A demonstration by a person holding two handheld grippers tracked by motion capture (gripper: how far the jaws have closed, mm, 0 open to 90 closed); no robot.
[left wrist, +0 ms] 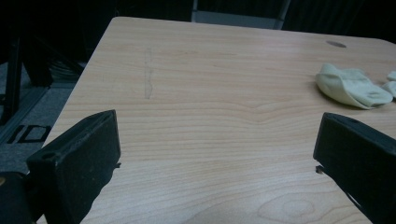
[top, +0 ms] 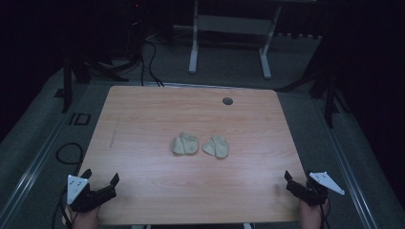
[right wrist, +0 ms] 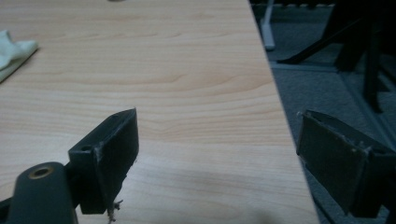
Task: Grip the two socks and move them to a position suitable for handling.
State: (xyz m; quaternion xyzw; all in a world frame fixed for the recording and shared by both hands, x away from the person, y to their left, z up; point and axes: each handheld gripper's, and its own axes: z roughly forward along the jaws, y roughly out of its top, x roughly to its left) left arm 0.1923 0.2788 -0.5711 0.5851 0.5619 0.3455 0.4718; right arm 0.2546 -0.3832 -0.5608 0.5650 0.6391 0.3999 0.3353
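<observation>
high view: two pale socks, left sock (top: 185, 143) and right sock (top: 216, 146), lie apart at frame centre on table (top: 143, 114). left gripper (top: 101, 183) lower left, right gripper (top: 297, 182) lower right, both spread, empty. judged: socks untouched, work not begun.

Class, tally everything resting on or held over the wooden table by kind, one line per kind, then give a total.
Pale socks: 2, the left sock and the right sock, lying apart mid-table.
Black grippers: 2, the left gripper and the right gripper, both open at the table's near corners.
Total: 4
</observation>
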